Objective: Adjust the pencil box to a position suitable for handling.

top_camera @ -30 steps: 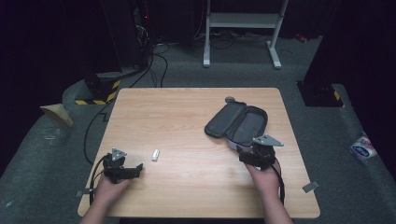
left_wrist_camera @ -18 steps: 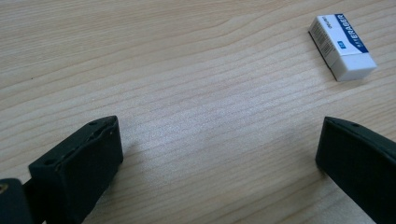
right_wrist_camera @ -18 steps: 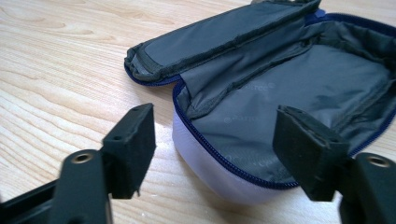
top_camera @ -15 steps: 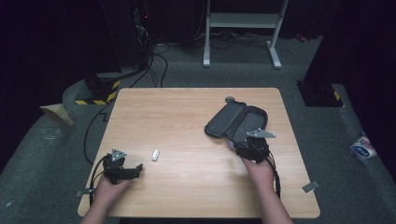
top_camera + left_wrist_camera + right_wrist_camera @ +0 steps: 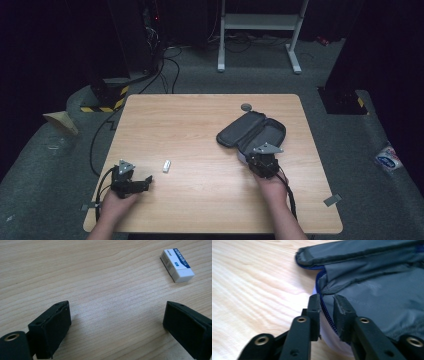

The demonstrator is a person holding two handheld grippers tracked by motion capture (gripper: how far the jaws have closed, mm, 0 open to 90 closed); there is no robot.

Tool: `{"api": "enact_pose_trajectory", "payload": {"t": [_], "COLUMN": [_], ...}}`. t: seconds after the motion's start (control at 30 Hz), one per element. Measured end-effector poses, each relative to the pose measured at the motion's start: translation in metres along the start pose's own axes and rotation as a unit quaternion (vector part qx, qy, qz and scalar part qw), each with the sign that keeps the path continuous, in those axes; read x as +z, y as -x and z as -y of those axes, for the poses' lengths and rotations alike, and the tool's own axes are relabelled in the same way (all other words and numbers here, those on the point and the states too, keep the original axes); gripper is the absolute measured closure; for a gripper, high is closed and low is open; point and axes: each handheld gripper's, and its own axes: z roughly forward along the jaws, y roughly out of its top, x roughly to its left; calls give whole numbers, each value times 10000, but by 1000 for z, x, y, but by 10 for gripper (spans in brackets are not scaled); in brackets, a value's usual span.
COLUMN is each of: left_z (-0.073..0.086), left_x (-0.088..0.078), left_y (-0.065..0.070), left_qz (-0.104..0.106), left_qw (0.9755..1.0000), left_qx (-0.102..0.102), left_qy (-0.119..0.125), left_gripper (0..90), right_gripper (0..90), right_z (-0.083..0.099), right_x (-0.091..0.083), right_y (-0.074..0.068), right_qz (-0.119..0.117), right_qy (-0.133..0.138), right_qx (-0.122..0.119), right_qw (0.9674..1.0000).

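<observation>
Two grippers rest low on a wooden table, one at each side.

The left gripper at the lower left of the high view has its jaws wide apart, holding nothing; a white eraser lies near it, up and to the right. The right gripper at the middle right is squeezed on the blue zipper edge of the open grey pencil case.

Eraser lying on table, its white-and-blue sleeve showing word "ERASER" in white capitals on blue band. Barcode-like lines sitting at sleeve's far end; other small print staying too tiny to read.
</observation>
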Motion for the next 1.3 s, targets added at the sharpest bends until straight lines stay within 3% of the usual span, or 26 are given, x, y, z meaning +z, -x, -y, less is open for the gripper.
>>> {"api": "enact_pose_trajectory", "payload": {"t": [0.23, 0.37, 0.53, 0.57, 0.63, 0.73, 0.83, 0.9, 0.97, 1.1, 1.3], "left_z": [0, 0, 0, 0, 0, 0, 0, 0, 1, 2, 0], "left_x": [0, 0, 0, 0, 0, 0, 0, -1, -2, -7, -17], "left_y": [0, 0, 0, 0, 0, 0, 0, 0, 0, 2, 8], "left_qz": [-8, 1, 0, -2, -4, -5, -2, 7, 8, -79, 10], "left_qw": [10000, 10000, 10000, 10000, 10000, 10000, 10000, 10000, 10000, 9999, 9989], "left_qx": [-15, -8, -6, -5, -3, -1, -20, 10, 31, 62, -28], "left_qy": [21, 23, 22, 24, 24, 26, 39, 55, 90, 139, 459], "left_gripper": [110, 111, 111, 111, 110, 111, 115, 144, 172, 290, 431], "right_gripper": [794, 733, 639, 599, 586, 564, 532, 514, 516, 543, 775], "right_z": [8, 8, 3, 1, 2, 5, 10, 12, 14, 10, 10], "right_x": [0, -1, -15, -24, -29, -36, -37, -35, -32, -25, -11], "right_y": [-37, -57, -59, -47, -30, 5, 41, 62, 80, 93, 99], "right_qz": [-316, -524, -512, -275, -25, 387, 833, 1115, 1188, 1208, 1076], "right_qy": [154, 258, 481, 545, 536, 491, 328, 227, 193, 153, -52], "right_qx": [-168, -326, -284, -213, -97, 168, 424, 625, 857, 1018, 1079], "right_qw": [9992, 9978, 9971, 9979, 9985, 9979, 9951, 9915, 9890, 9873, 9883]}}
